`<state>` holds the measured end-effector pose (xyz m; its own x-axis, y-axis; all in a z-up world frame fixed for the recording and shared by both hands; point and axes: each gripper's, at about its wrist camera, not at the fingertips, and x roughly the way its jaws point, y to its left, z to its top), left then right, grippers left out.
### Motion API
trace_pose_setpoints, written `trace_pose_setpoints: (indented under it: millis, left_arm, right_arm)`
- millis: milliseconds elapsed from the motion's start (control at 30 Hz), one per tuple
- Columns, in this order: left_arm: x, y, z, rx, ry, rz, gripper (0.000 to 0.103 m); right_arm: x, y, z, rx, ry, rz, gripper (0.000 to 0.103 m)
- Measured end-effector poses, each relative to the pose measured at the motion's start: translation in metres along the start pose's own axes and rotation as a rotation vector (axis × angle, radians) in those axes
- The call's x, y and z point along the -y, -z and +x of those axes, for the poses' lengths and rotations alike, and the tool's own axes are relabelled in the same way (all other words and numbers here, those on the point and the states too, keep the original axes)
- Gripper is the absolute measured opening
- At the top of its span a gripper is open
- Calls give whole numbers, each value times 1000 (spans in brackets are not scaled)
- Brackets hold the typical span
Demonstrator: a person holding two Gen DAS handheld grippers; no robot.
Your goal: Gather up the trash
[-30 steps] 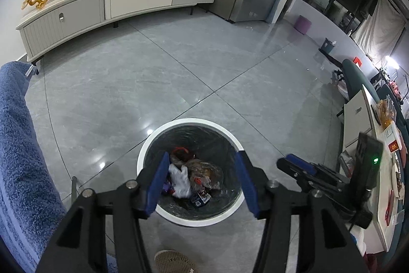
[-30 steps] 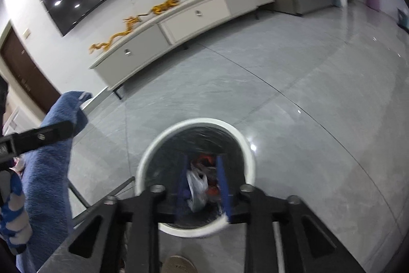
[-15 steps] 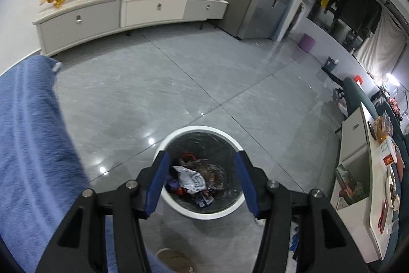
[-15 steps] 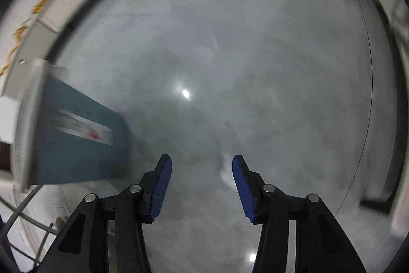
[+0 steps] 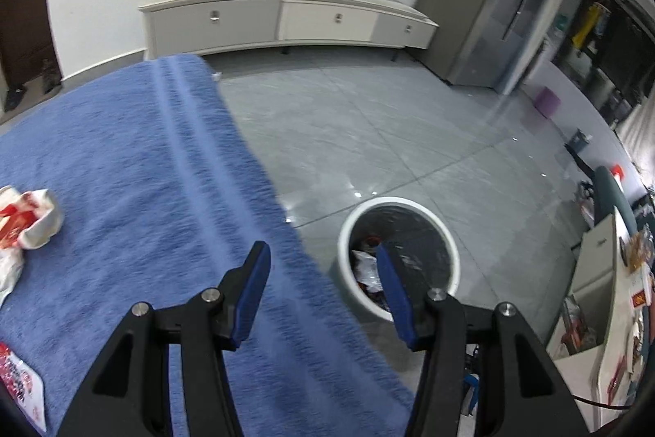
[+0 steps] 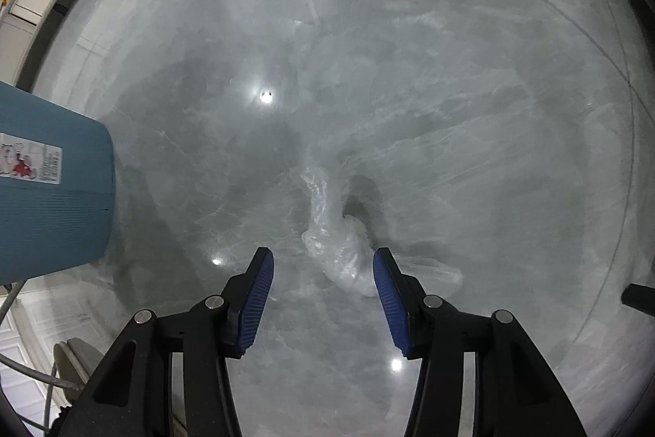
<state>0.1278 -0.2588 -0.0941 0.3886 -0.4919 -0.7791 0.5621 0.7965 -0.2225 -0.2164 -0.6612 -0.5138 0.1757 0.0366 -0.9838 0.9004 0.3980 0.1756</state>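
In the left wrist view my left gripper [image 5: 323,293] is open and empty above the edge of a blue cloth-covered table [image 5: 123,191]. A white-rimmed trash bin [image 5: 409,228] with a black liner holds several pieces of trash and stands on the floor to the right. A crumpled red-and-white wrapper [image 5: 28,224] lies on the cloth at far left; another wrapper [image 5: 20,388] is at the lower left. In the right wrist view my right gripper [image 6: 323,293] is open and empty, pointing down at a crumpled clear plastic bag [image 6: 335,244] lying on the grey floor just ahead of the fingertips.
A teal bin [image 6: 49,191] with a label lies at the left in the right wrist view. A white TV cabinet [image 5: 286,23] with golden dragon figures stands along the far wall. A white desk with clutter [image 5: 606,293] is at the right.
My left gripper has swung left from over the bin to the blue table's edge. My right gripper has opened, left the bin and turned down to the floor over the clear plastic bag.
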Motion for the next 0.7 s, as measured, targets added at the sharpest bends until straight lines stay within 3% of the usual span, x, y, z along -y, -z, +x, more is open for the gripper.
trace_pose_setpoints:
  millis: [100, 267, 433, 567, 700]
  left_arm:
    - [-7, 2, 0, -7, -16, -30, 52]
    - [-6, 2, -9, 10, -18, -35, 52]
    - [-9, 3, -21, 30, -21, -47, 52]
    - [-19, 5, -21, 35, -12, -86, 52]
    - [-23, 5, -22, 46, -4, -102, 52]
  right_arm:
    - [-6, 6, 8, -15, 23, -13, 47]
    - [-5, 9, 17, -37, 59, -3, 25]
    - [-10, 16, 9, -16, 62, -14, 22]
    - [-20, 19, -18, 31, 28, -19, 21]
    - [-43, 21, -75, 133, -5, -101, 21]
